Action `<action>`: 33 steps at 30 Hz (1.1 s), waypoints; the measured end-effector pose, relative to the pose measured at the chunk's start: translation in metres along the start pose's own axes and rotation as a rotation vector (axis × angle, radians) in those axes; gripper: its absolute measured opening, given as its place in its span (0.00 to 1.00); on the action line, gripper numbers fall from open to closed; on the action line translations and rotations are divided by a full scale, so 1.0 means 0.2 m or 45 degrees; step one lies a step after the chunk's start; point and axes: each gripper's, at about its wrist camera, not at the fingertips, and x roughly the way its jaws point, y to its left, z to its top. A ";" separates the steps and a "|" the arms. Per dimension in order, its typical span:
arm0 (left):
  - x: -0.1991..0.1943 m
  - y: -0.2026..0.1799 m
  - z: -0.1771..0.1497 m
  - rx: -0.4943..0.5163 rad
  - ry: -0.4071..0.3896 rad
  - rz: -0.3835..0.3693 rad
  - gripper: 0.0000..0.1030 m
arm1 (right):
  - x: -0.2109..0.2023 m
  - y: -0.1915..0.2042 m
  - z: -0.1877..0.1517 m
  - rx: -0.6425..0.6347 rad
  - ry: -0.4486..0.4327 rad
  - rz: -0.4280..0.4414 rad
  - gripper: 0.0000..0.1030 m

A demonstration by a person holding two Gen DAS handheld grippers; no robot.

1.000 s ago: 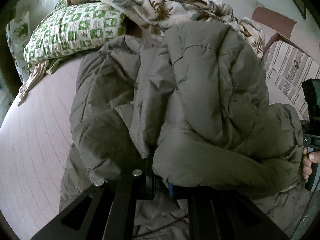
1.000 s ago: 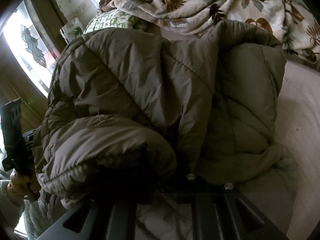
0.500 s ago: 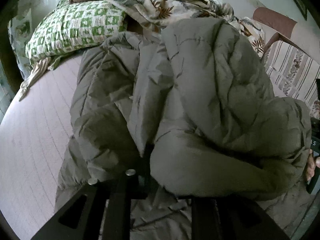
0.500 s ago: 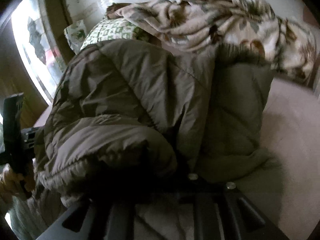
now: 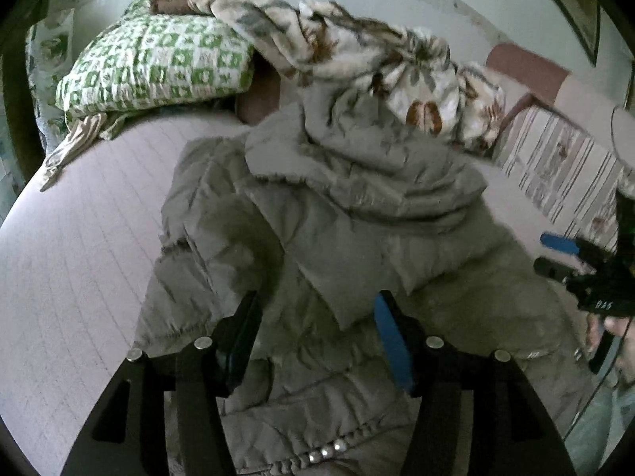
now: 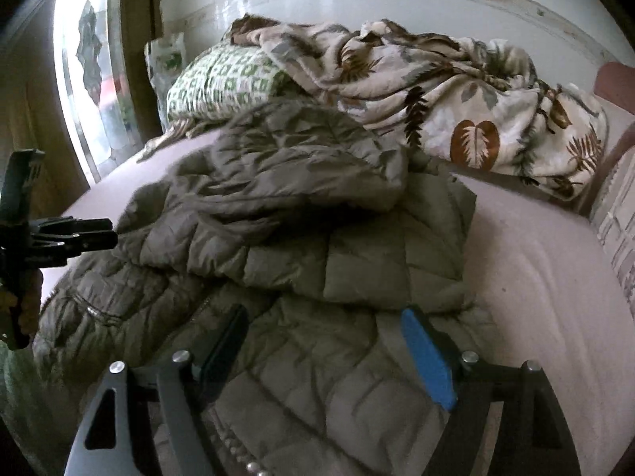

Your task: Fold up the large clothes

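A large olive-grey quilted puffer jacket (image 5: 357, 238) lies heaped on the bed, its upper part folded back over the lower part; it also shows in the right wrist view (image 6: 317, 238). My left gripper (image 5: 317, 317) is open and empty, just above the jacket's near part. My right gripper (image 6: 325, 333) is open and empty over the jacket's near hem. The right gripper also shows at the right edge of the left wrist view (image 5: 563, 254), and the left gripper at the left edge of the right wrist view (image 6: 79, 234).
The bed (image 5: 79, 258) has a pale pink striped sheet. A green-and-white checked pillow (image 5: 158, 67) and a crumpled leaf-print blanket (image 6: 456, 111) lie at the head. A striped cushion (image 5: 563, 166) is at the right. A window (image 6: 91, 79) is at the left.
Both grippers were shut on the jacket and holding it up. They have let go and opened, and the lifted part has dropped onto the rest of the jacket.
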 end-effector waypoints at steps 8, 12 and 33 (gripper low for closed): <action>0.12 0.06 0.24 -0.121 -0.060 0.010 0.59 | 0.00 -0.08 0.23 0.190 -0.115 0.042 0.80; 0.33 -0.01 0.24 -0.099 0.009 0.066 0.59 | 0.14 -0.06 0.40 0.245 -0.119 0.018 0.80; 0.07 -0.04 0.05 -0.057 0.036 0.178 0.83 | 0.10 -0.02 0.23 0.246 0.057 -0.054 0.80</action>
